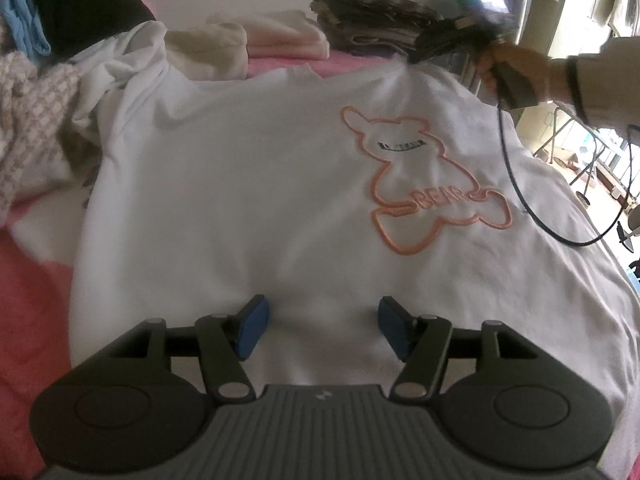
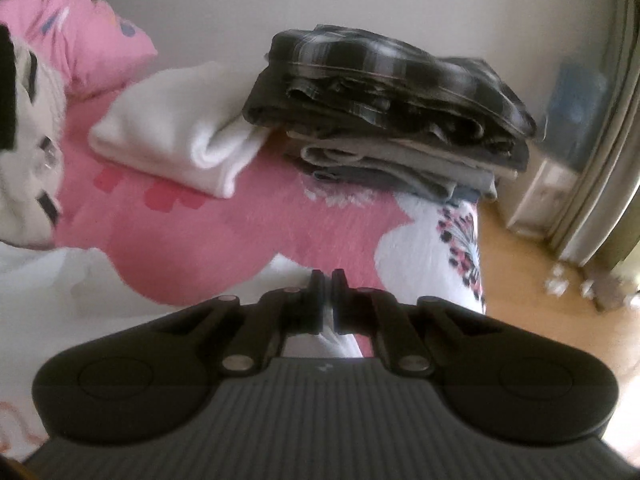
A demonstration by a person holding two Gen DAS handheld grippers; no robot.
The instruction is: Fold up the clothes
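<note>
A white T-shirt (image 1: 240,184) with an orange bear outline (image 1: 424,184) lies spread flat on the pink bed cover (image 2: 224,232). My left gripper (image 1: 324,326) is open just above the shirt's near edge, with its blue pads (image 1: 254,328) wide apart and nothing pinched between them. At the shirt's far right shoulder a hand (image 1: 520,68) holds my right gripper (image 1: 412,60). There the cloth is pulled up into a small peak. In the right wrist view the right gripper (image 2: 328,280) is shut, with white shirt fabric (image 2: 330,322) caught between its fingers.
A stack of folded dark plaid and grey clothes (image 2: 392,100) and a folded white garment (image 2: 180,128) sit at the far side of the bed. Unfolded clothes (image 1: 32,120) are piled on the left. A dark cable (image 1: 520,184) hangs over the shirt's right side. Wooden floor (image 2: 540,280) lies beyond the bed edge.
</note>
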